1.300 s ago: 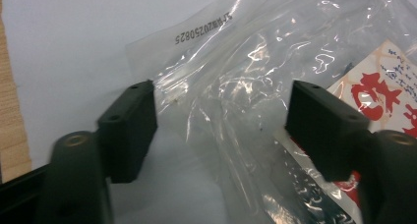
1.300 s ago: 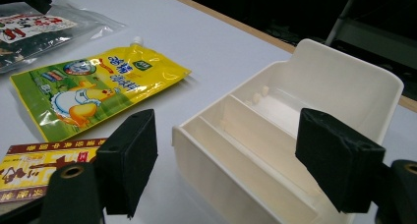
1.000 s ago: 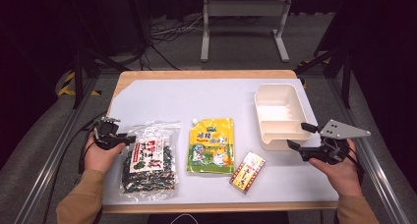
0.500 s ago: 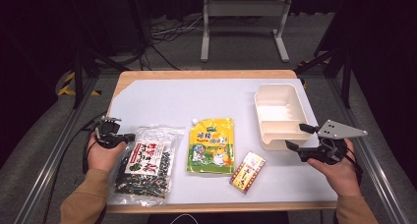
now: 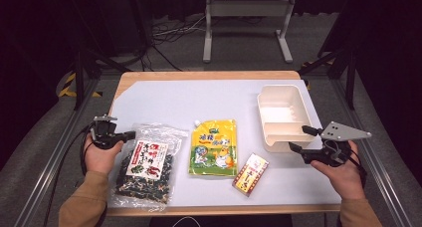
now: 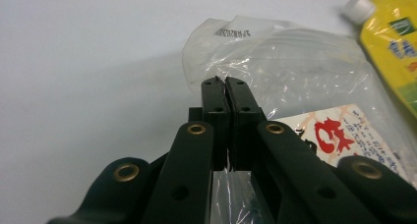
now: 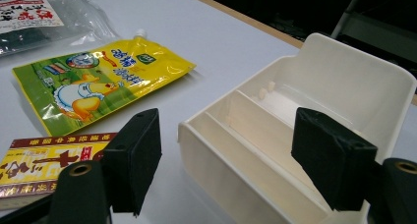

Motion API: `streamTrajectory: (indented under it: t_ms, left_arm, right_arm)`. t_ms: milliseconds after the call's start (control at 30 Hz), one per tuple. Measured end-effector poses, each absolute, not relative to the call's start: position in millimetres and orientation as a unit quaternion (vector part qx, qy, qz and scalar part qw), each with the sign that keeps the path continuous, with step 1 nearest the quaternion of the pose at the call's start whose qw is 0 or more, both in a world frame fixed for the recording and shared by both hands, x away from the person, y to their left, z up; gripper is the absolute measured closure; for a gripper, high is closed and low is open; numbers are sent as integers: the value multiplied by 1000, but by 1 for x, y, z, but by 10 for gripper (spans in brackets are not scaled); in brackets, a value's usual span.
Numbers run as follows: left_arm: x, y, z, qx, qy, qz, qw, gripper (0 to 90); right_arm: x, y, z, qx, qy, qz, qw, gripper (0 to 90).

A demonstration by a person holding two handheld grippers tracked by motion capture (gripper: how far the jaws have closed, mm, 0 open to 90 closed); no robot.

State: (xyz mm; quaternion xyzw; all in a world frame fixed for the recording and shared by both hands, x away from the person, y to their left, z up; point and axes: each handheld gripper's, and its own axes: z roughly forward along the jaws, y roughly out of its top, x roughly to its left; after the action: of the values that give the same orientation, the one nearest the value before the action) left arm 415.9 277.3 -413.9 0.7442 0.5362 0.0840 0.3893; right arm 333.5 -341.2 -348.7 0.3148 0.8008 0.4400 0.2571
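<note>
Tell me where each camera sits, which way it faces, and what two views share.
High view: above the person's side, facing forward and down on the table; forearms, both hands.
Left gripper view: on the left tongs, shut on the clear bag.
Right gripper view: on the right tongs, open, facing the white tray.
Shared: both gripper views show the yellow pouch.

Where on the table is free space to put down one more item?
The far half of the table is bare, from its far edge to the tops of the clear seaweed bag and yellow spouted pouch, left of the white divided tray. The near strip is crowded: bag, pouch, small red-and-yellow box.
</note>
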Motion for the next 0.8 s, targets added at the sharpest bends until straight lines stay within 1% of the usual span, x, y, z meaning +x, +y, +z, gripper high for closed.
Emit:
streamTrajectory:
  t_ms: [233,433,567,700,800]
  left_arm:
    - [402,272,-385,745,500,108,428,890]
    - [392,270,-369,744,480,118,450,892]
    - [384,265,-356,750,454,126,465,893]
    - [379,261,-345,750,435,125,482,900]
    - [376,258,-340,755,421,131,485,900]
  right_arm:
    - [332,-333,-346,308,801,446,253,317]
    - [330,-320,-343,296,803,452,250,328]
    - [330,-311,-339,290,804,463,235,327]
    - [332,-302,-325,280,800,479,230,333]
    - [334,-286,-316,264,800,489,226,335]
